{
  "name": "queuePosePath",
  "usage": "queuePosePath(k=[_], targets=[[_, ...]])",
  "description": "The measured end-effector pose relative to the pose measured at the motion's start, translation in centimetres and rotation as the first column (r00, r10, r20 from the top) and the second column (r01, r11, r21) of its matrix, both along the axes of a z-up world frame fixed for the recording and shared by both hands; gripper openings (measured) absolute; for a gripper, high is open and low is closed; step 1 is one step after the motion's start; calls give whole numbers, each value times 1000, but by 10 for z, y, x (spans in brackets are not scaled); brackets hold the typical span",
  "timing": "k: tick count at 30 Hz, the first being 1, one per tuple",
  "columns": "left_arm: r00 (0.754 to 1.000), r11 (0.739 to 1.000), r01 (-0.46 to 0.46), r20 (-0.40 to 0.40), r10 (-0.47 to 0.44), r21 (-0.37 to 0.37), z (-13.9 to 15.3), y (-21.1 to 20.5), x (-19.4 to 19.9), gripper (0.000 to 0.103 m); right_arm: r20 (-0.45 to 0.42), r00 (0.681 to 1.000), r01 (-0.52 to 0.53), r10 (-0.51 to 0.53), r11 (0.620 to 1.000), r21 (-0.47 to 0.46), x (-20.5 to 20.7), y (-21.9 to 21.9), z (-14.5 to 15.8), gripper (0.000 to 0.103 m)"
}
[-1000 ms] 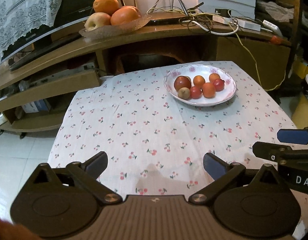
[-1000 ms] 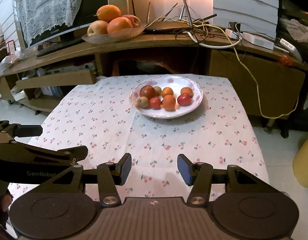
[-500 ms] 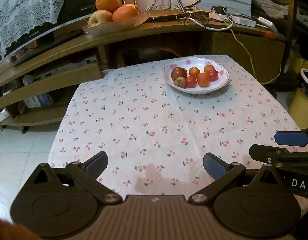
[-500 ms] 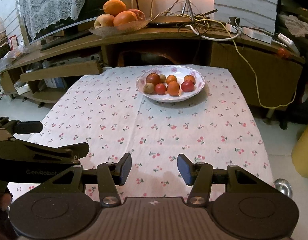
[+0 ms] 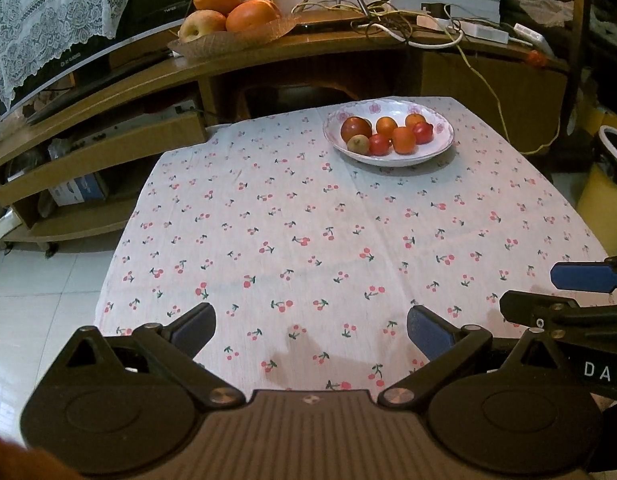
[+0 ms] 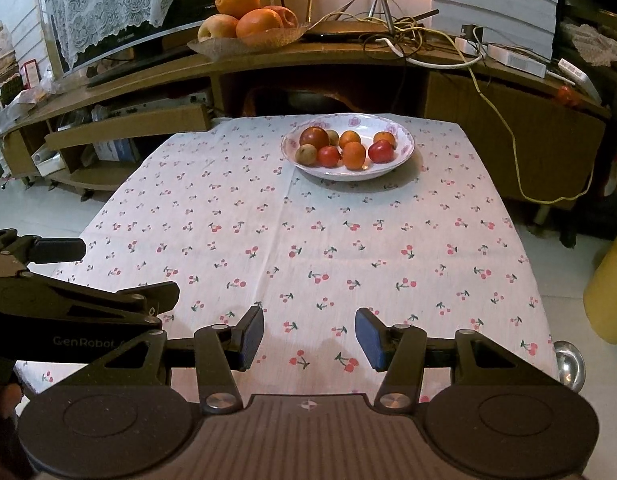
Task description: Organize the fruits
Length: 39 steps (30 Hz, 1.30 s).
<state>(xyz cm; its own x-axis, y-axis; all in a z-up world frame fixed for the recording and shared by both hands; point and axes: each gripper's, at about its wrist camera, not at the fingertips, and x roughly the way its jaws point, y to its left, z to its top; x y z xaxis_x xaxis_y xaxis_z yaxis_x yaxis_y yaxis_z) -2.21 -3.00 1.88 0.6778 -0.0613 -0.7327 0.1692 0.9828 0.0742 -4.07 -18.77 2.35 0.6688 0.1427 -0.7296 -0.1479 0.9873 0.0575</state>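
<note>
A white flowered plate [image 5: 436, 152] [image 6: 404, 156] stands at the far end of the table and holds several small red, orange and brown fruits [image 5: 402, 140] [image 6: 353, 155]. My left gripper [image 5: 310, 330] is open and empty over the table's near edge. My right gripper [image 6: 309, 338] is open and empty, also at the near edge, to the right of the left one. Each gripper shows at the side of the other's view.
The table has a white cloth with cherry print [image 5: 308, 220]. Behind it a wooden shelf carries a glass dish of large oranges and apples [image 5: 228, 16] [image 6: 248, 20], a TV and tangled cables [image 6: 408, 40]. A yellow bin [image 5: 604, 192] stands on the right.
Both grippers have drawn back from the plate towards the near edge of the table. Their jaws stay open.
</note>
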Motion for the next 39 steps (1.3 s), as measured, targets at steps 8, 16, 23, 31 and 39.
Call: queuePosePath(k=[8,16,23,31,39], targets=[[1000,1000,0,-11,0,1,-2,-1,-6,103,-9,1000,-1,1,1000,-1,-7,1,-1,53],[1000,1000,4,-17,-4,3,-3,-2,-12,103,-17,1000,1,-1,1000,-3,-13,2,-2,53],[1000,1000,5,-17,-5,4,-3,-3,-14,103,-19,1000,5,-5,1000,-2,-17,1,-2,53],[1000,1000,6,-11,-5,6,-2,-6,-18,103,-18,1000,4,-4,1000,2,-21,1,-2,53],[1000,1000,6,4,-6,-7,2,-3,-20,103,-4,1000,8,-8,1000,8,-25,0,2,53]])
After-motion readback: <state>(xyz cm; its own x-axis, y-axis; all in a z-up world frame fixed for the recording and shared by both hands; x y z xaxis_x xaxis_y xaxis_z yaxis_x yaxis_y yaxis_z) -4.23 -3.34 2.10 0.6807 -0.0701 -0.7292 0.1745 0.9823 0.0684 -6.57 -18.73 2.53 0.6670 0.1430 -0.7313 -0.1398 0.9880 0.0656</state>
